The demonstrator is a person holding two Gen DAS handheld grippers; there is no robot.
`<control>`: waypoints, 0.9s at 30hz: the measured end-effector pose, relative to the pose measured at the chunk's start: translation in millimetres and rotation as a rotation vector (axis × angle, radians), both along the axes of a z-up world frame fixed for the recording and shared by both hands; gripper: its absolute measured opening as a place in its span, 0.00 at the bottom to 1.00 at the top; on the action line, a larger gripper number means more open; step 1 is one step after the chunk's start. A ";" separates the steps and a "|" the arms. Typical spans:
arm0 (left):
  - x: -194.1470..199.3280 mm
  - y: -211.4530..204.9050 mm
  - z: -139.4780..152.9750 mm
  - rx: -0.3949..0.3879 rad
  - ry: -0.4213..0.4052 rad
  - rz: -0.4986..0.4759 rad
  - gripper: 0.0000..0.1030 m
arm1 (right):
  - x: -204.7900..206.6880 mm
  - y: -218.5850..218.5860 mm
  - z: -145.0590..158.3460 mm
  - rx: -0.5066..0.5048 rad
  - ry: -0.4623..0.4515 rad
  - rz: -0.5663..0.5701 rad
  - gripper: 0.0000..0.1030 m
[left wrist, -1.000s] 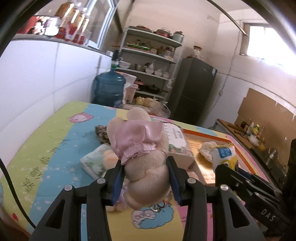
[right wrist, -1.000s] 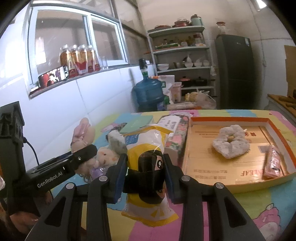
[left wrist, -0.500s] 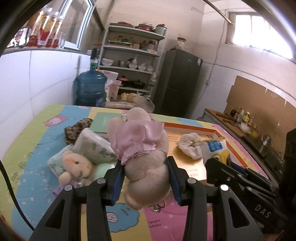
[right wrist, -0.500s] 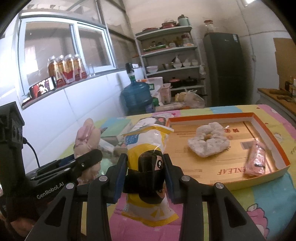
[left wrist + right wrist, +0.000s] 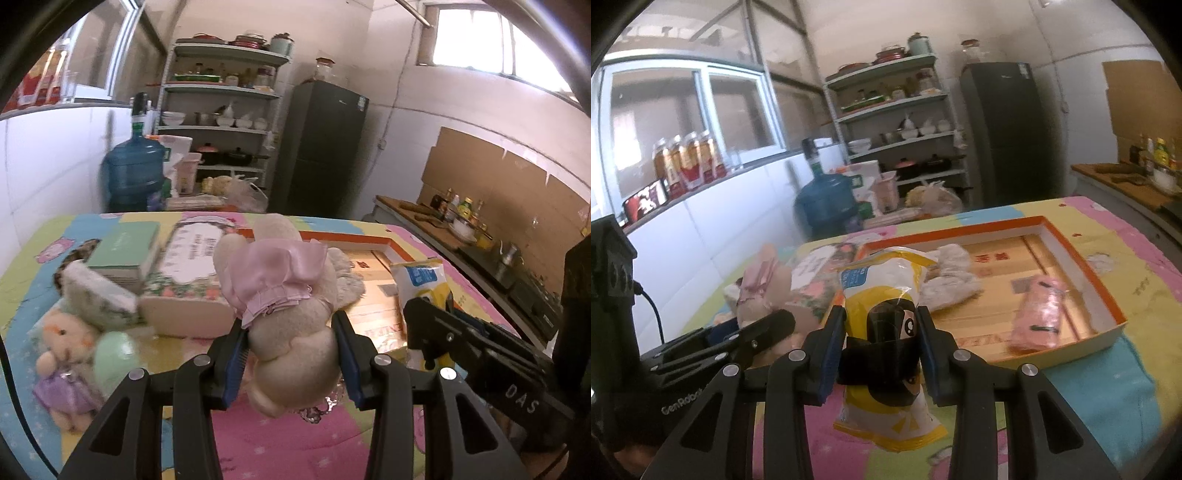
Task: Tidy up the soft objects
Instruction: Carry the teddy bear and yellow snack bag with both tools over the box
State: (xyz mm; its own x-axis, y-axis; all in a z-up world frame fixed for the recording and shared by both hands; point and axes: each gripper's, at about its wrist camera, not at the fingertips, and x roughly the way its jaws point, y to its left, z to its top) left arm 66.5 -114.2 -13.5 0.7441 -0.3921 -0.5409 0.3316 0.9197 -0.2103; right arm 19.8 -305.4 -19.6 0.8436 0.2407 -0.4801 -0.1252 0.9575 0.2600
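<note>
My left gripper (image 5: pixel 291 339) is shut on a beige plush bunny in a pink dress (image 5: pixel 284 295), held above the table in front of the tray. My right gripper (image 5: pixel 881 332) is shut on a yellow and white snack bag (image 5: pixel 882 295), which also shows at the right of the left wrist view (image 5: pixel 419 280). The orange-rimmed cardboard tray (image 5: pixel 1082 266) holds a white fluffy scrunchie (image 5: pixel 953 280) and a pink soft pack (image 5: pixel 1039 314). A small plush doll in a purple dress (image 5: pixel 66 354) lies at the left on the table.
A floral tissue box (image 5: pixel 188 273), a green book (image 5: pixel 125 247), tissue packs (image 5: pixel 96 295) and a leopard-print item (image 5: pixel 79 251) lie left of the tray. The table has a colourful cartoon cloth (image 5: pixel 1137 387). A water jug (image 5: pixel 133 173), shelves (image 5: pixel 221 122) and a fridge (image 5: pixel 325 147) stand behind.
Both grippers have swung to the right with their loads, toward the tray. The tray now fills more of the right wrist view; the left table items have shifted leftward in view.
</note>
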 end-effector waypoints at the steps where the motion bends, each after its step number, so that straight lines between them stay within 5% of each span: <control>1: 0.9 -4.0 0.1 0.001 0.000 -0.005 0.43 | 0.6 -5.7 0.0 0.002 -0.001 -0.010 0.38; 27: 61.5 -83.5 -31.7 0.039 0.093 -0.063 0.43 | 60.2 -85.7 -10.6 0.034 0.009 -0.070 0.38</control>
